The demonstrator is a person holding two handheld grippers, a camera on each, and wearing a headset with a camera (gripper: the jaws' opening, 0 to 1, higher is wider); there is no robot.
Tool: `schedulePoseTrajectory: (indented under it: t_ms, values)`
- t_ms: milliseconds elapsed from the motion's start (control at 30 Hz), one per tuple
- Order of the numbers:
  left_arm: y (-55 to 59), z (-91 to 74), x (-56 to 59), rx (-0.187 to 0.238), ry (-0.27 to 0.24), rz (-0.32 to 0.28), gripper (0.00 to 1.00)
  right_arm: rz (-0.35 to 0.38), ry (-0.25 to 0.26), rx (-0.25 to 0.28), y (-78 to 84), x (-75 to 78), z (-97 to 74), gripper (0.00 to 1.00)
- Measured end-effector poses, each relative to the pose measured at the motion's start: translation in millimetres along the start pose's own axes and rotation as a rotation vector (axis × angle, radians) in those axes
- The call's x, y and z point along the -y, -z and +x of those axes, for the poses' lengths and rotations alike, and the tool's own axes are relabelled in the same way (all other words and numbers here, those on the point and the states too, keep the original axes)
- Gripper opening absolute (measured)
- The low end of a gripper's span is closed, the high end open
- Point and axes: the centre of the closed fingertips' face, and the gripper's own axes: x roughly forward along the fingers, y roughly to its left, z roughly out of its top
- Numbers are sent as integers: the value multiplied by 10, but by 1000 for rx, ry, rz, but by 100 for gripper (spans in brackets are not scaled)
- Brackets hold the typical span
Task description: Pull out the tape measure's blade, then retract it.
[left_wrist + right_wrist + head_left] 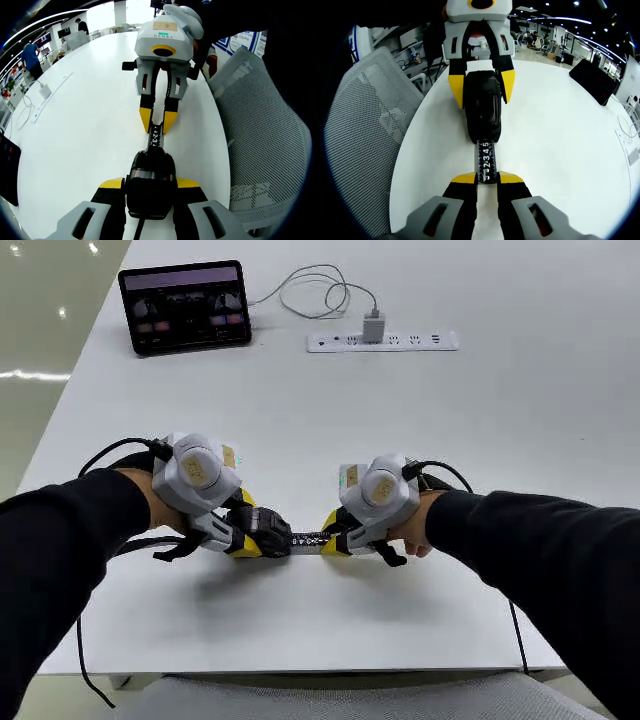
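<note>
In the head view, my left gripper [254, 530] has its yellow-tipped jaws clamped on the black tape measure [272, 533], low on the white table [450, 440]. My right gripper [332, 536] faces it, jaws pinching the end of the blade [308, 538], and a short stretch of blade is out between them. Far back stand a lit tablet [185, 306] and a white power strip [383, 341] with a charger [373, 327] plugged in. I can't read anything on the tablet's screen.

In the left gripper view, the case sits between my own two jaws, held on both sides. The blade runs away to the right gripper's closed tips, and I read "2" and "3" on it. There is a line of small lettering on that gripper's housing that I can't make out.

In the right gripper view, my jaws are closed on the blade, printed "2 3 4 5" in white on black. A grey mesh chair [365, 125] stands beside the table edge.
</note>
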Motion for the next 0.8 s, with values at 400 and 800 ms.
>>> schedulePoseTrajectory:
  t_ms: [400, 800]
  values:
    - [-8, -5, 17, 0, 3, -5, 32, -2, 6, -3, 46, 2, -40, 9]
    - [-9, -3, 18, 1, 0, -8, 32, -3, 12, -9, 112, -6, -89, 9]
